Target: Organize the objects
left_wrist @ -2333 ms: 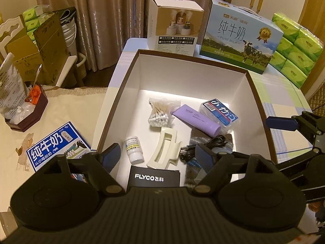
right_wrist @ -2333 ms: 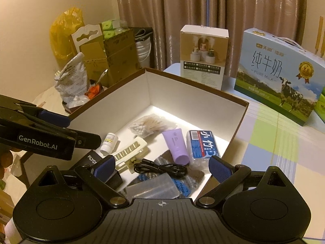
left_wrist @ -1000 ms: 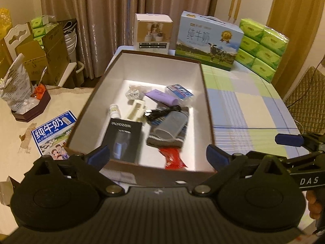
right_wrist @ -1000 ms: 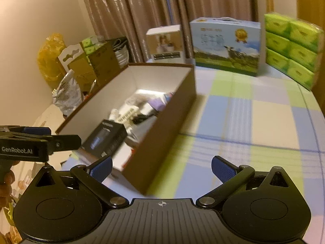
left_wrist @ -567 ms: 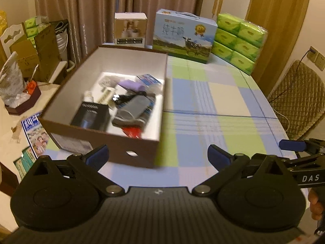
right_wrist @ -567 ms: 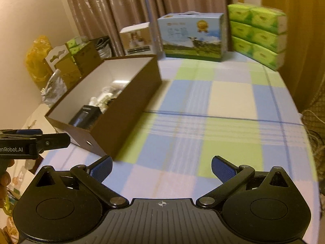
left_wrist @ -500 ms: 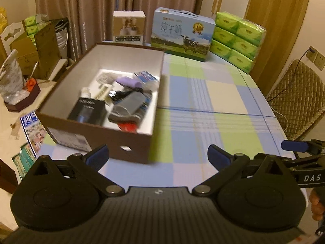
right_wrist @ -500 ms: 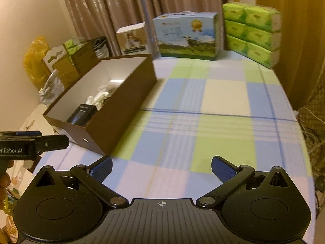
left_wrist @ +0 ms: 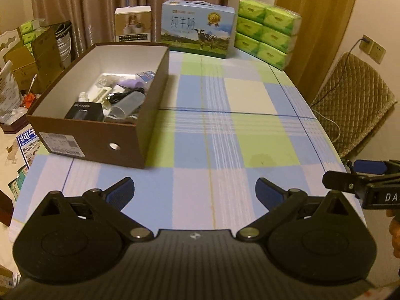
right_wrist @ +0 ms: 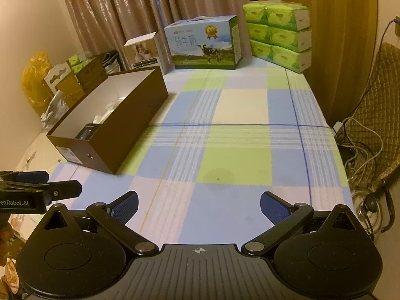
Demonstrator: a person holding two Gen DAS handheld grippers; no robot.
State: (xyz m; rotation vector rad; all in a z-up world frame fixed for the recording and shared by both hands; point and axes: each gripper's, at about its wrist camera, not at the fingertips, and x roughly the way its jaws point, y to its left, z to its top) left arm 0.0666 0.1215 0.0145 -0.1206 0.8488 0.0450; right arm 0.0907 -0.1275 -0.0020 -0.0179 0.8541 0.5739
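Both claws, the left gripper and right gripper, are hovering spread and empty above the checked tablecloth, while the brown box, probably stiff and light, is sitting loaded at the table's left edge, likeliest gripped by its rim.

Brown curtains hang across the top of the frame, with a plain cream wall at upper left. A padded brown chair stands at right, beside the checked blue, green and white counter. The light is warm and dim

Matt cardboard box; checked cloth tablecloth; glossy milk carton
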